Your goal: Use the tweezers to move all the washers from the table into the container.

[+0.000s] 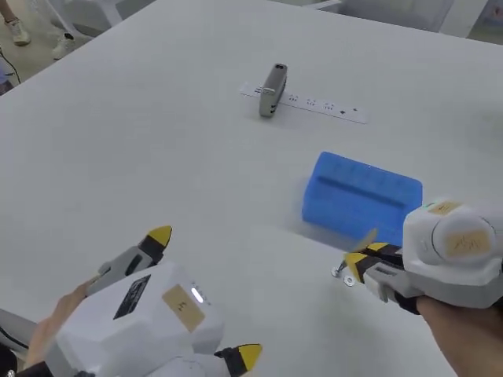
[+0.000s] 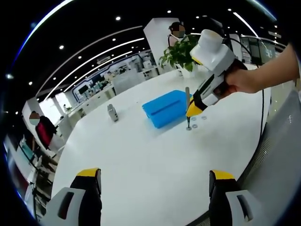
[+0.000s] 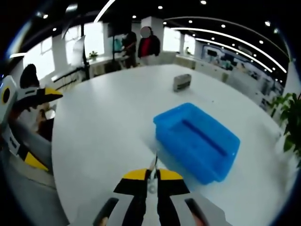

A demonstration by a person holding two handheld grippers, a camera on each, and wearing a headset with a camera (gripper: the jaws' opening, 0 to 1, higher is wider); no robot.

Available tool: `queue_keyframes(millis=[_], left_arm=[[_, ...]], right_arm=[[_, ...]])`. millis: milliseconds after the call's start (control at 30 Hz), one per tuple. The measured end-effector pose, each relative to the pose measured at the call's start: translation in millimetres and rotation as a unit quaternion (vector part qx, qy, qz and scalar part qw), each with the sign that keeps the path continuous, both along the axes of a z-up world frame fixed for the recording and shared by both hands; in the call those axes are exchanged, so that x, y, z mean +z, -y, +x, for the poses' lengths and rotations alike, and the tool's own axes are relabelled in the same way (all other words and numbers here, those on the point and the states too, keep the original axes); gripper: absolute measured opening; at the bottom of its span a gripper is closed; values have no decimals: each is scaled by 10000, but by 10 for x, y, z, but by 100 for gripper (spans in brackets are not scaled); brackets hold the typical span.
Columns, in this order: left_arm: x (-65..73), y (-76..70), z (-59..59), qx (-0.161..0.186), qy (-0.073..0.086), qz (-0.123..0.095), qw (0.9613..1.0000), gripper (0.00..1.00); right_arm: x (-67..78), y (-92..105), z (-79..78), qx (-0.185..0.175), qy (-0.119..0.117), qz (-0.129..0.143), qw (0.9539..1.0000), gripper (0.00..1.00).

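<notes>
A blue container (image 1: pixel 361 196) (image 2: pixel 165 108) (image 3: pixel 197 139) sits on the white table (image 1: pixel 157 157). Just before its near side, my right gripper (image 1: pixel 363 258) (image 2: pixel 194 107) (image 3: pixel 151 175) is shut on thin metal tweezers (image 2: pixel 187 110) (image 3: pixel 151 165). The tweezers point down at the table. Small washers (image 1: pixel 350 280) (image 2: pixel 195 126) lie on the table around their tip. I cannot tell if the tip holds one. My left gripper (image 1: pixel 204 294) (image 2: pixel 154 174) hovers open at the near left with nothing between its yellow-tipped fingers.
A small grey block (image 1: pixel 273 90) (image 2: pixel 112 113) (image 3: pixel 182 81) stands on a white strip (image 1: pixel 314 104) at the far middle of the table. People stand beyond the far table edge (image 3: pixel 136 42). A potted plant (image 2: pixel 181 54) is behind the container.
</notes>
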State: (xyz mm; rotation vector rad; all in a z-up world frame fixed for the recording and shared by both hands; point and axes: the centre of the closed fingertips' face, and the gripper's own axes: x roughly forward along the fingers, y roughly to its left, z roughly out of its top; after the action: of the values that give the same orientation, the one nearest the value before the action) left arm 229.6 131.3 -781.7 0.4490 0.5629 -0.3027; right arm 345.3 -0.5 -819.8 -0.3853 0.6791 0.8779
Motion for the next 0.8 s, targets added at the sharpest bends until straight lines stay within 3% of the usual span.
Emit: queue_keyframes(millis=[267,600,800], left_arm=[[9,-7,4,30,11,-33,10000,97],[1,-2,1,16,-9,-35,10000,97],[-2,-4,1,19,-22,-45,10000,97]], right_arm=[[56,-25,-9,32,49,-37,10000,2],[518,-88,113,-12,319,368,9988,2],[717,-137,242,-135,447,644,9968,2]])
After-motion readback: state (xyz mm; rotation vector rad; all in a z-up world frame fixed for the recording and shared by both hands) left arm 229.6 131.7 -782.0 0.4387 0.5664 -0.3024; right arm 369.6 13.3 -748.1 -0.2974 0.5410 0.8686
